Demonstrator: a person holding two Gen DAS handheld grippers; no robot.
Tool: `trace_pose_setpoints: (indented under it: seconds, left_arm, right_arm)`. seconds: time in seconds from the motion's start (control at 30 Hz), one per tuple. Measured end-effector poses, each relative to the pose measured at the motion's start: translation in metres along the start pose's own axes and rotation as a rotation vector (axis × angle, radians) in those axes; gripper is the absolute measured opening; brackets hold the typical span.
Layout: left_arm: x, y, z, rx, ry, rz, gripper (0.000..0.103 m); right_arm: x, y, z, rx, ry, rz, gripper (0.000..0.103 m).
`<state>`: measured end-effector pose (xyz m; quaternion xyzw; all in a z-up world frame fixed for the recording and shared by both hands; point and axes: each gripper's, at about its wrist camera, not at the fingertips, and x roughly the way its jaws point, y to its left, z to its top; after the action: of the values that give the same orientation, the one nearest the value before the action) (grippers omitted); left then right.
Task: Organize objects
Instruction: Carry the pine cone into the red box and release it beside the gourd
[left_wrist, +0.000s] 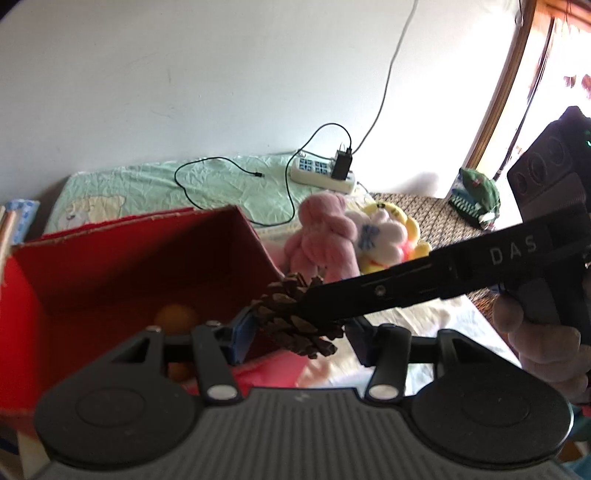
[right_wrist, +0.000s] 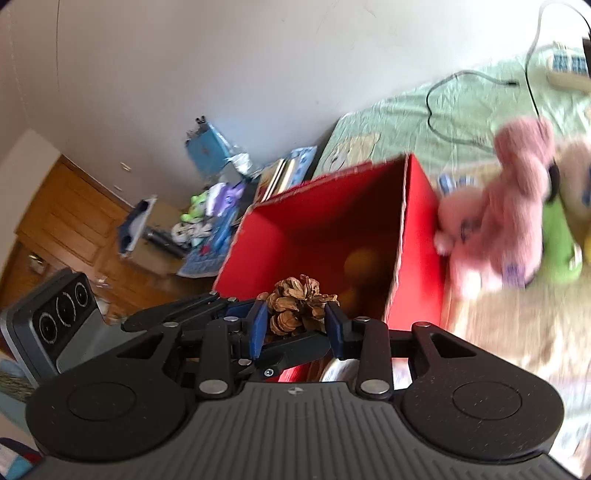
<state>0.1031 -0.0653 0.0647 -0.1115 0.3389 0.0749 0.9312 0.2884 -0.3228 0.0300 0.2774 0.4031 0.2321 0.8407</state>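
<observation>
A brown pine cone (left_wrist: 288, 321) (right_wrist: 299, 302) hangs just over the near rim of an open red cardboard box (left_wrist: 129, 258) (right_wrist: 332, 206). My right gripper (right_wrist: 296, 326) is shut on it, with its blue pads pressed to both sides. In the left wrist view the right gripper (left_wrist: 317, 306) reaches in from the right, held by a hand (left_wrist: 535, 339). My left gripper (left_wrist: 299, 336) stands open, with a finger on each side of the cone. Its fingers (right_wrist: 192, 306) come in from the left. An orange ball (left_wrist: 177, 317) (right_wrist: 360, 266) lies inside the box.
A pink plush toy (left_wrist: 325, 236) (right_wrist: 517, 206) and a yellow one (left_wrist: 391, 236) lie right of the box on the bed. Behind them are a power strip (left_wrist: 321, 173) with cables and a green toy (left_wrist: 478, 192). Left of the box are piled toys (right_wrist: 214, 210) and a wooden cupboard (right_wrist: 66, 221).
</observation>
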Motion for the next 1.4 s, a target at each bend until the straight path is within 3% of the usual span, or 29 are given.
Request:
trace_pose_setpoints:
  seconds: [0.17,0.37,0.6,0.83,1.0,1.4]
  left_arm:
    - [0.034,0.044,0.007,-0.082,0.043,-0.094,0.054]
    - [0.057,0.075,0.0,-0.148,0.116,-0.153,0.055]
    - [0.072,0.088,-0.006,-0.163,0.186,-0.173,0.054]
    - [0.087,0.093,-0.01,-0.175,0.256,-0.199,0.054]
    - [0.094,0.096,-0.008,-0.186,0.279,-0.201,0.059]
    - [0.101,0.097,-0.006,-0.182,0.304,-0.171,0.059]
  right_arm:
    - [0.029,0.005,0.019,-0.033,0.053,-0.136,0.037]
    - [0.06,0.006,0.038,-0.047,0.185,-0.255,0.037]
    - [0.094,0.013,0.05,-0.081,0.369,-0.356,0.039]
    - [0.113,0.012,0.049,-0.097,0.487,-0.431,0.039]
    - [0.117,0.007,0.047,-0.086,0.503,-0.455,0.039]
    - [0.11,0.005,0.048,-0.063,0.44,-0.457,0.042]
